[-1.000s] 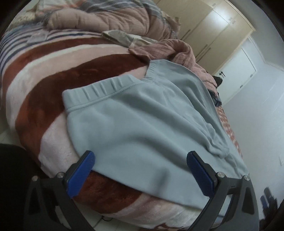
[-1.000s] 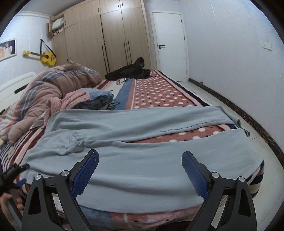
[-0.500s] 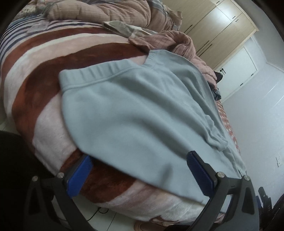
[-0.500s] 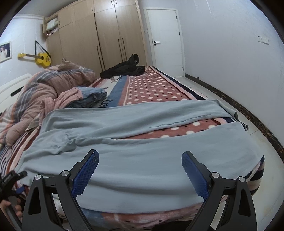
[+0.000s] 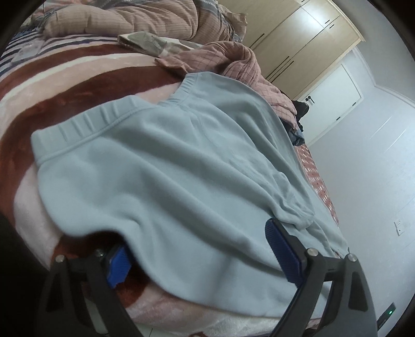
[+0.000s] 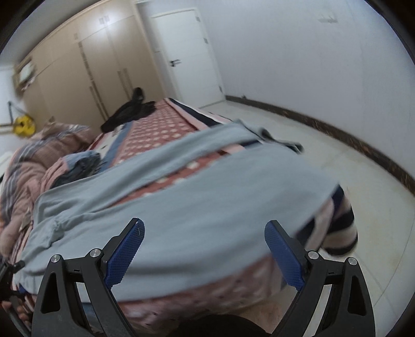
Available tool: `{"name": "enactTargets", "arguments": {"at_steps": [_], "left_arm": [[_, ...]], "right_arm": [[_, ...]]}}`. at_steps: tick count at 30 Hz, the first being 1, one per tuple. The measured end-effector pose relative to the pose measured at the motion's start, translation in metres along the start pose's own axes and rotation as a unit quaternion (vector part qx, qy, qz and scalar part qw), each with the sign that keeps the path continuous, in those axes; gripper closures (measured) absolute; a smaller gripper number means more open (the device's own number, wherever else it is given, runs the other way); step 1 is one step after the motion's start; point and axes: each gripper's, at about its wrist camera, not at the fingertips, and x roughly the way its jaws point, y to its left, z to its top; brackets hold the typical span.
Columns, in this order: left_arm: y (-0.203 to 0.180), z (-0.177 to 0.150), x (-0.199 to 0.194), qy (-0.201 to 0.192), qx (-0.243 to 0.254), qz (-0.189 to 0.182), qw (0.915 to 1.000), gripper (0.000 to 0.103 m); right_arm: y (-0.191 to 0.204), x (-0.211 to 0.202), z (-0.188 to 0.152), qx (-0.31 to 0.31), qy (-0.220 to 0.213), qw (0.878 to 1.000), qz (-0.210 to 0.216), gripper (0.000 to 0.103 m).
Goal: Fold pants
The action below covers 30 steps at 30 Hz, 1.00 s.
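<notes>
- The bed point(image 5: 64, 85) carries everything: your light blue sweatpants point(image 5: 168, 168) lie spread flat across its near side, ribbed waistband point(image 5: 85, 121) toward the left claw, both legs running off toward the foot end, the hems near the bed's edge.
- The near leg point(image 6: 207, 197) lies along the bed's edge; the far leg point(image 6: 181, 153) lies apart from it, with dotted bedding showing between. The likely step is to lay one leg over the other, so take both ends of the near edge together.
- Your left claw point(image 5: 197, 248) is spread wide at the near hem of the seat; its left finger point(image 5: 118, 261) is tucked under the fabric edge, the other finger sits on top. Close only once a single edge is between them, not blanket pile.
- Your right claw point(image 6: 205, 248) is spread too, pinching nothing, hovering at the near leg. This view is blurred, so I can't tell if it touches.
- Around you: a rumpled quilt point(image 5: 124, 18) and a pink checked garment point(image 5: 228, 62) crowd the waistband's far side, where the fold could snag; a dark garment point(image 6: 129, 111) lies well apart.
</notes>
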Motion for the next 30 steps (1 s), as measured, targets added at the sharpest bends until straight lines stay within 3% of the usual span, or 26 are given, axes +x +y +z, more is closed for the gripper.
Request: {"name": "enactTargets", "arguments": {"at_steps": [4, 9, 11, 16, 18, 21, 23, 25, 30], "left_arm": [[0.003, 0.005, 0.002, 0.001, -0.009, -0.002, 1.0000, 0.033], [-0.001, 0.003, 0.005, 0.011, 0.005, -0.006, 0.9999, 0.056], [-0.002, 0.002, 0.006, 0.013, 0.008, -0.008, 0.9998, 0.063], [0.000, 0.004, 0.008, 0.016, 0.004, -0.022, 0.9996, 0.089], [0.001, 0.006, 0.004, 0.013, -0.003, -0.034, 0.9993, 0.091], [-0.006, 0.010, -0.003, -0.001, 0.008, -0.046, 0.9989, 0.093], [-0.011, 0.013, -0.008, -0.009, 0.016, -0.051, 0.9985, 0.094], [-0.015, 0.017, -0.012, -0.017, 0.019, -0.058, 0.9980, 0.094], [-0.022, 0.025, -0.024, -0.035, 0.023, -0.073, 0.9965, 0.094]], "right_arm": [[-0.031, 0.014, -0.011, 0.054, 0.026, 0.998, 0.011, 0.012], [-0.053, 0.028, -0.021, 0.100, 0.043, 0.992, 0.068, 0.013], [-0.057, 0.032, -0.022, 0.110, 0.044, 0.989, 0.087, 0.022], [-0.063, 0.035, -0.020, 0.130, 0.041, 0.983, 0.123, 0.029], [-0.069, 0.037, -0.019, 0.150, 0.039, 0.978, 0.137, 0.034], [-0.075, 0.038, -0.020, 0.157, 0.040, 0.978, 0.131, 0.053], [-0.074, 0.037, -0.020, 0.149, 0.040, 0.982, 0.113, 0.078], [-0.076, 0.034, -0.019, 0.151, 0.034, 0.981, 0.113, 0.094], [-0.077, 0.027, -0.010, 0.155, 0.018, 0.978, 0.137, 0.095]]}}
